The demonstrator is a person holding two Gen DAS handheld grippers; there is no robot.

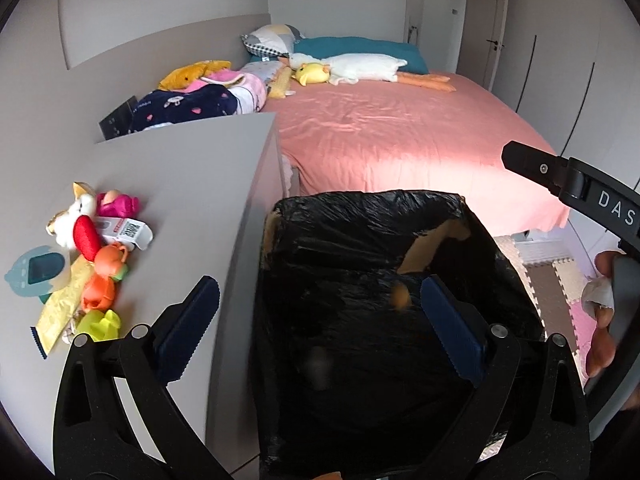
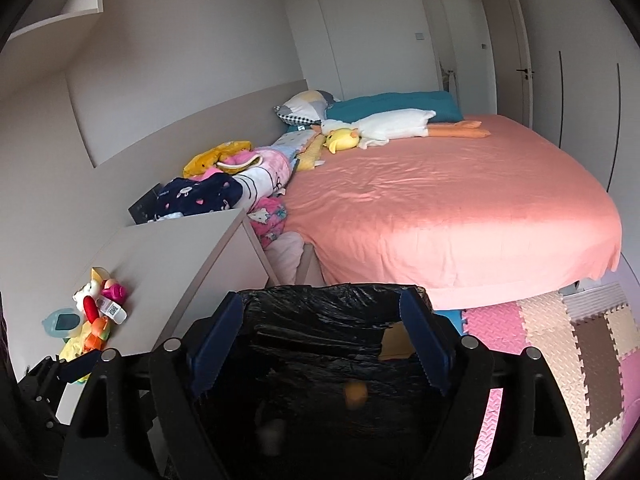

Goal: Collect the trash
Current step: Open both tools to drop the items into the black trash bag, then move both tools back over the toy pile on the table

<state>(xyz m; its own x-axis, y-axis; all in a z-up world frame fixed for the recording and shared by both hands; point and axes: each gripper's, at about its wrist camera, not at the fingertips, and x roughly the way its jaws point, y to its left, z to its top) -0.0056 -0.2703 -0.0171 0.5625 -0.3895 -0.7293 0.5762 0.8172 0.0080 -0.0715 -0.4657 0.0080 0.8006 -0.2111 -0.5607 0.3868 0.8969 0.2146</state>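
Left wrist view shows my left hand-held gripper (image 1: 320, 300) spread wide and empty, its blue-padded fingers (image 1: 450, 320) straddling the mouth of a cardboard bin lined with a black plastic bag (image 1: 500, 248). A small orange scrap, blurred (image 1: 400, 297), shows against the dark liner between the fingers; I cannot tell whether it is in the air or lying inside. The bin stands on the floor just beside a pale grey cabinet surface (image 1: 192, 184), which carries a cluster of colourful small toys and wrappers (image 1: 92, 256) near its left edge, including a flat yellow foil packet (image 1: 60, 304) and a white label with a black code (image 1: 128, 230).

At the right of that view I see the black body of my right hand-held gripper (image 1: 576, 188), with the person's fingers (image 1: 600, 340) around its handle.

From the right wrist view, the right hand-held gripper (image 2: 320, 340) is likewise released, nothing between its fingers, poised above the same lined bin (image 2: 320, 300). The blurred orange scrap (image 2: 355, 394) appears low inside the black liner. Behind the bin lies a bed with a salmon-pink sheet (image 2: 440, 208), and interlocking foam floor mats (image 2: 560, 340) lie to the right.
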